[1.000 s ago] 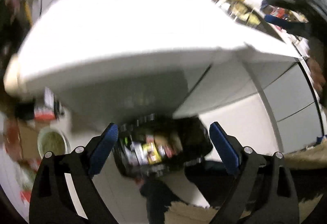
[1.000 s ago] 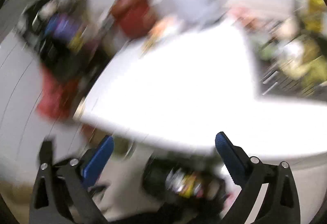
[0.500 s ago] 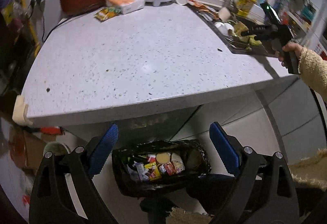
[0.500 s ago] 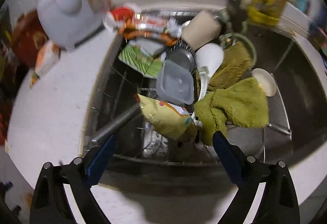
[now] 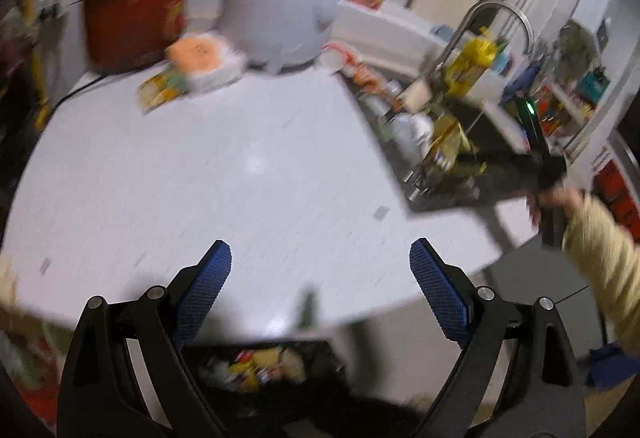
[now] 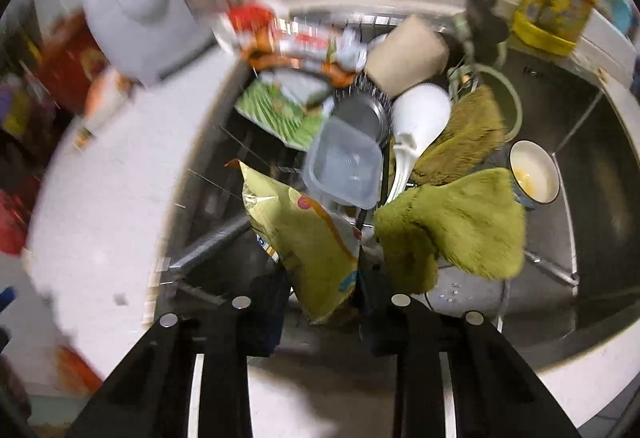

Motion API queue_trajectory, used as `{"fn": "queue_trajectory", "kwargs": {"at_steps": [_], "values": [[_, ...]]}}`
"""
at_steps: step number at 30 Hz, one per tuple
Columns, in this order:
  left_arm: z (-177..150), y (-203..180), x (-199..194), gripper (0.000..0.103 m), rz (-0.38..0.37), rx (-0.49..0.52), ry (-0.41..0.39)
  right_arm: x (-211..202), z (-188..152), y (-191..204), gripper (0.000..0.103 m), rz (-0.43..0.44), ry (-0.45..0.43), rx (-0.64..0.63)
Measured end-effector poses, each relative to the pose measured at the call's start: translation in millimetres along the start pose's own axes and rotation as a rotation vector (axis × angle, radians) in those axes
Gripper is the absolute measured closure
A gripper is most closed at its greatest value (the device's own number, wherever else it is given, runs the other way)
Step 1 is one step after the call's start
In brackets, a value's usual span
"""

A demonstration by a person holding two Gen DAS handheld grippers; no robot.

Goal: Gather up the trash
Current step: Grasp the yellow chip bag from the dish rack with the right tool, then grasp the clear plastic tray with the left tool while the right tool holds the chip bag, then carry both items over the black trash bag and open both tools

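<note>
In the right wrist view a yellow-green snack bag [image 6: 304, 234] lies on the wire rack in the sink [image 6: 600, 166]. My right gripper [image 6: 322, 302] is closing, and its jaws press on the bag's near end. More wrappers lie at the rack's far side: a green packet [image 6: 280, 110] and red-orange ones [image 6: 296, 50]. My left gripper [image 5: 320, 290] hangs open and empty over the white counter's [image 5: 200, 178] near edge. Below it stands a black-lined trash bin [image 5: 260, 366] with wrappers inside. A small wrapper [image 5: 160, 94] lies on the counter's far left.
A white rice cooker [image 5: 280, 10], a red pot [image 5: 132, 6] and a tissue box [image 5: 204, 58] stand at the counter's back. In the sink are green cloths [image 6: 460, 222], a clear container [image 6: 344, 166], a white ladle [image 6: 420, 118] and a bowl [image 6: 532, 178]. A yellow bottle [image 6: 556, 10] stands by the faucet.
My right gripper went from wide open over the sink rack to closed on the snack bag. My left gripper rose, so the bin slid down in its view and the counter fills it.
</note>
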State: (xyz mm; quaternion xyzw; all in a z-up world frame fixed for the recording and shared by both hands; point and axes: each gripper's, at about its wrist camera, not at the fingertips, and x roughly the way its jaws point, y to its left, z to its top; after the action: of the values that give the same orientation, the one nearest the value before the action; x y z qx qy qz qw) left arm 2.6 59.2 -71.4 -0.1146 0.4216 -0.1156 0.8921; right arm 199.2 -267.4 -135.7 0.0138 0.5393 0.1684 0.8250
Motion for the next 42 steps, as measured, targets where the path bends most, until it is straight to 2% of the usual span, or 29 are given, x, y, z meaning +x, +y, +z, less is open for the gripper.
{"fn": "queue_trajectory", "kwargs": {"at_steps": [2,7,11,14,19,22,23,25,27,28,30,31,33,35,39,42], "values": [[28,-20,22,0.014,-0.014,0.027,0.014,-18,-4,-10,0.075,0.03,-0.045,0.028],[102,-88,98,0.014,-0.113,0.102,0.055,-72,-26,-34,0.075,0.095,-0.181,0.113],[143,-137,181,0.014,-0.2,0.095,0.173,-101,-46,-50,0.075,0.12,-0.233,0.164],[158,-152,243,0.014,-0.23,0.022,0.295,-112,-59,-59,0.075,0.133,-0.243,0.184],[155,-153,327,0.015,-0.174,-0.111,0.467,-118,-74,-72,0.075,0.153,-0.266,0.222],[150,-158,357,0.015,-0.085,-0.096,0.497,-116,-79,-79,0.075,0.169,-0.268,0.242],[148,-158,363,0.017,-0.08,-0.102,0.508,-115,-79,-81,0.075,0.177,-0.267,0.249],[144,-159,373,0.03,-0.072,-0.11,0.534,-112,-80,-84,0.075,0.188,-0.263,0.256],[142,-160,378,0.06,-0.016,-0.097,0.535,-109,-80,-87,0.075,0.194,-0.259,0.261],[139,-157,380,0.067,0.016,-0.101,0.54,-108,-79,-88,0.075,0.198,-0.256,0.261],[136,-150,379,0.094,0.054,-0.107,0.531,-106,-78,-89,0.075,0.209,-0.258,0.263],[136,-146,377,0.099,0.063,-0.104,0.518,-106,-78,-89,0.075,0.214,-0.259,0.261],[138,-145,366,0.1,0.052,-0.084,0.471,-104,-75,-89,0.075,0.217,-0.259,0.258],[139,-151,352,0.1,0.084,-0.012,0.42,-101,-71,-88,0.075,0.223,-0.254,0.254],[148,-155,323,0.1,0.095,0.048,0.334,-99,-62,-82,0.075,0.234,-0.256,0.24],[153,-155,289,0.1,0.085,0.1,0.265,-102,-55,-72,0.075,0.243,-0.267,0.219]]}}
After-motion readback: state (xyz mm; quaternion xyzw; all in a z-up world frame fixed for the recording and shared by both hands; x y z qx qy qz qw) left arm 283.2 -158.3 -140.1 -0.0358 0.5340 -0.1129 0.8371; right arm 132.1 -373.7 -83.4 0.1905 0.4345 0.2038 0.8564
